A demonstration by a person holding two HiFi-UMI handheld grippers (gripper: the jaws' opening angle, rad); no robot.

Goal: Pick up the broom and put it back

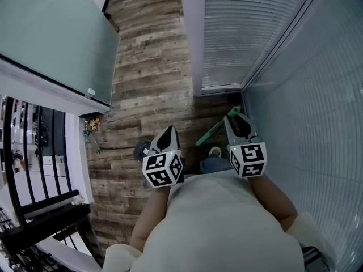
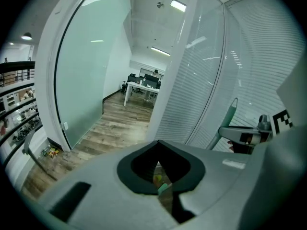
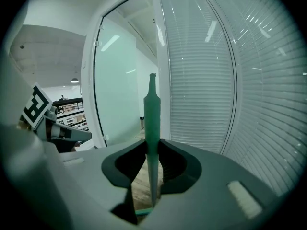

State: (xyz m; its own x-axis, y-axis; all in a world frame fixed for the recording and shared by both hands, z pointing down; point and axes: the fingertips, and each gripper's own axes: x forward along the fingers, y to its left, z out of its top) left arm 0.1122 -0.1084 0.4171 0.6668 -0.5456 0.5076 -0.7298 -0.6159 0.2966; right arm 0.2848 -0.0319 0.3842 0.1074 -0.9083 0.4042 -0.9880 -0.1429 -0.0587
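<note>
Broom in right gripper, head hidden

Wood-plank floor, grey-brown boards, runs alongside the frosted glass panel. Small colourful clutter lies on the floor at the panel's near bottom corner. Far past the panel's other end, a white desk and dark chairs stand on the same boards.
</note>
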